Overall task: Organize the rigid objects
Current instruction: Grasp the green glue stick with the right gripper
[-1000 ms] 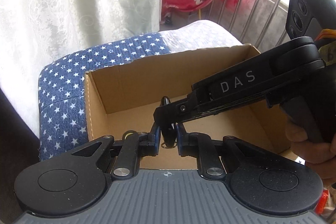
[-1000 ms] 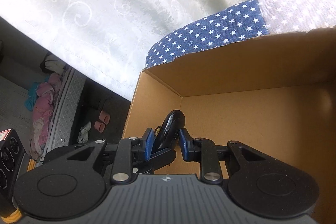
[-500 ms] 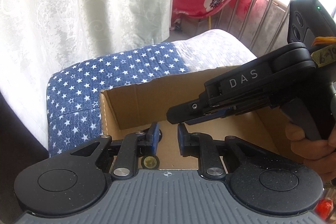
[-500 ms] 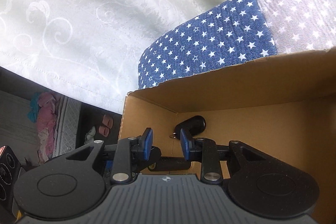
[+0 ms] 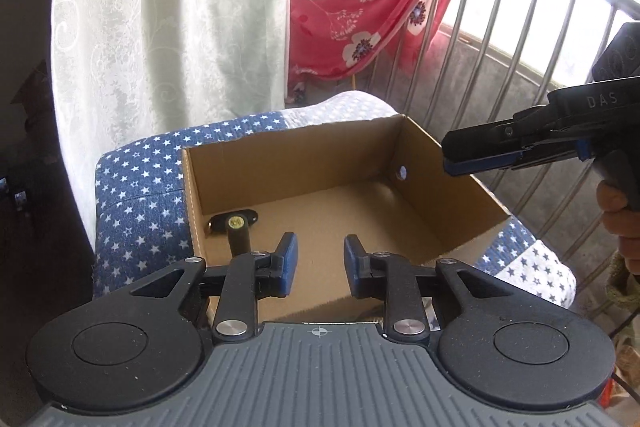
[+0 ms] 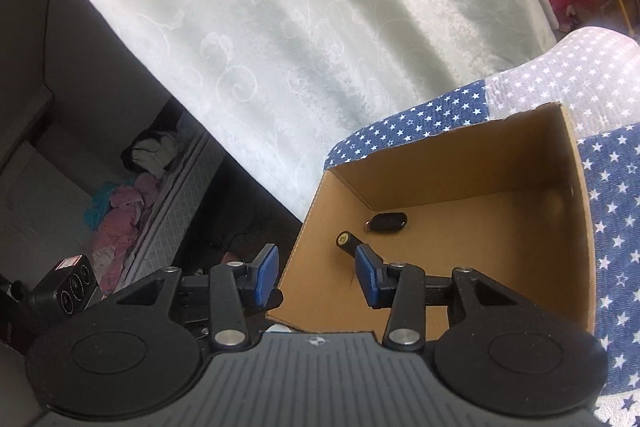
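Note:
An open cardboard box (image 5: 440, 163) (image 6: 460, 155) sits on a star-patterned blue cushion (image 5: 136, 203). Inside, at its left end, lie a black key fob (image 5: 236, 221) (image 6: 388, 221) and a black cylinder with a yellow end (image 5: 238, 237) (image 6: 347, 241). My left gripper (image 5: 318, 263) is open and empty above the box's near edge. My right gripper (image 6: 316, 275) is open and empty over the box's left near corner; in the left wrist view it (image 5: 480, 155) hangs above the box's right wall.
A white patterned curtain (image 5: 168, 27) hangs behind the cushion. A red floral cloth (image 5: 360, 7) drapes over a metal railing (image 5: 520, 47) at the right. Clothes lie on a mattress (image 6: 132, 211) on the floor at the left.
Both grippers opened and let go of the black objects, which now lie in the box. Both grippers drew back and up, the right one moving off to the right.

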A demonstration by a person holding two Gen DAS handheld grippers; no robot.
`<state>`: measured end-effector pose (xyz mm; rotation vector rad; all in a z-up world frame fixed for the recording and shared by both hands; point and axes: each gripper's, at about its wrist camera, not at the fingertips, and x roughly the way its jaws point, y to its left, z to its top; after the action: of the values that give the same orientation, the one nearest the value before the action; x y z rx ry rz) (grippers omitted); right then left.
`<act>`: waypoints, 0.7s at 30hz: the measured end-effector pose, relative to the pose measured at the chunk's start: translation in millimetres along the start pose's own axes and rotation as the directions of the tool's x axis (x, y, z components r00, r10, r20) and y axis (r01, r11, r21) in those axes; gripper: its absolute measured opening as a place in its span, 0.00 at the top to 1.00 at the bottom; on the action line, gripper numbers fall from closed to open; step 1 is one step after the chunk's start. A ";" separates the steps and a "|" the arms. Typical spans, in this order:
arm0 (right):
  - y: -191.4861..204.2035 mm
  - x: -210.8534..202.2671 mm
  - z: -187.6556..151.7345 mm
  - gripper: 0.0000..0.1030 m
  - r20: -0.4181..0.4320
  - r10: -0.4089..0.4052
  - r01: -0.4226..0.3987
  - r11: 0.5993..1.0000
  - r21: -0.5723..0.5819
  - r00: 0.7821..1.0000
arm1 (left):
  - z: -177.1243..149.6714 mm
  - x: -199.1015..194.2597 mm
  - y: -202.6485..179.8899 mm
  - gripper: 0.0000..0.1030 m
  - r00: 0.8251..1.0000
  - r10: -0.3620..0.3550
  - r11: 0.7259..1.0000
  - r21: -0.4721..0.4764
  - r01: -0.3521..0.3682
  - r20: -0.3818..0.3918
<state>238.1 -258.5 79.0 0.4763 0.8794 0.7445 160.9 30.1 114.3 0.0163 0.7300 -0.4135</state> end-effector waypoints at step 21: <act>-5.7 40.3 -158.6 0.52 -0.135 -0.100 0.062 0.963 -0.261 0.986 | -136.4 43.1 -47.3 0.75 0.996 -0.071 0.997 -0.035 0.069 -0.062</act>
<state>126.5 -220.1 -34.4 0.1554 0.9187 0.8120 84.2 -7.5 -9.8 -0.0270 0.8011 -0.4697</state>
